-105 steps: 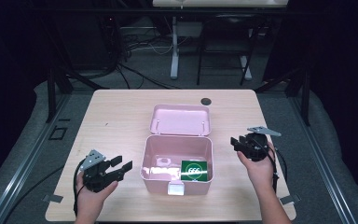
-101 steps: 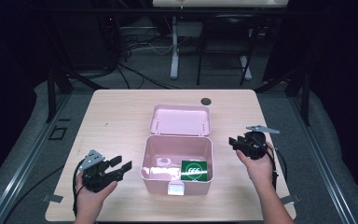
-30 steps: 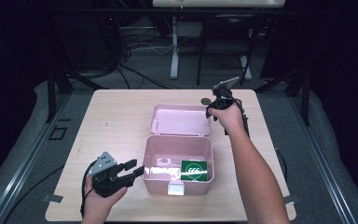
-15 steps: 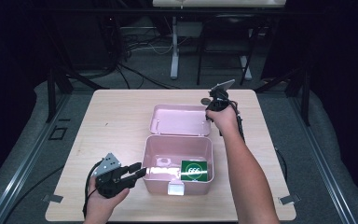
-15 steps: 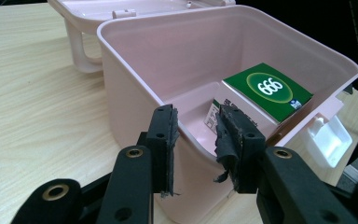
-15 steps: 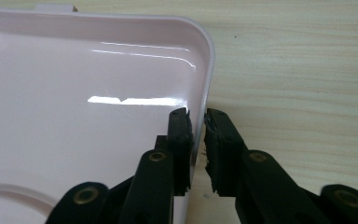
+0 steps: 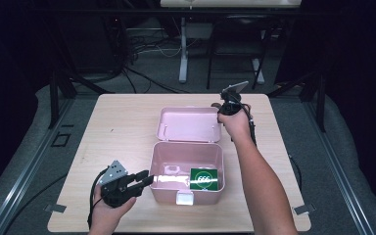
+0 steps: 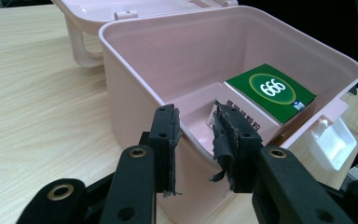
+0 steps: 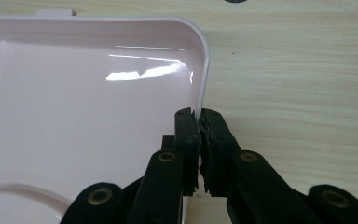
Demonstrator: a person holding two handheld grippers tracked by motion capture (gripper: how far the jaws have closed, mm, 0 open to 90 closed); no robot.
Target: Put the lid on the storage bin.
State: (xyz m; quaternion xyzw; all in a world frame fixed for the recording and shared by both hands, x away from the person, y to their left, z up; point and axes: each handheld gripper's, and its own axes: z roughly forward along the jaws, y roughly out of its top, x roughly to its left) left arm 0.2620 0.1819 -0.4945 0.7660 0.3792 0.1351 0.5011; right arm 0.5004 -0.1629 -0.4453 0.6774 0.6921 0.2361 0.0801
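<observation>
Lid (image 7: 190, 125) of pink plastic box (image 7: 187, 169) lies flat open mid wooden counter (image 7: 122, 122). Right tongs (image 9: 199, 122), just closing, pinch lid's rim; left tongs (image 8: 195, 126), just closing, clamp box's near wall. Swing lid slowly over hinge, keep base braced, green carton (image 8: 270, 91) inside.

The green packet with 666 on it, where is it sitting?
In the high view, the green packet lies inside the open pink box, in its near right corner, by the white latch.

Black two-jaw tool (image 8: 196, 140) with brass rivets, frayed pads (image 8: 226, 135), grey plate (image 7: 113, 171)
</observation>
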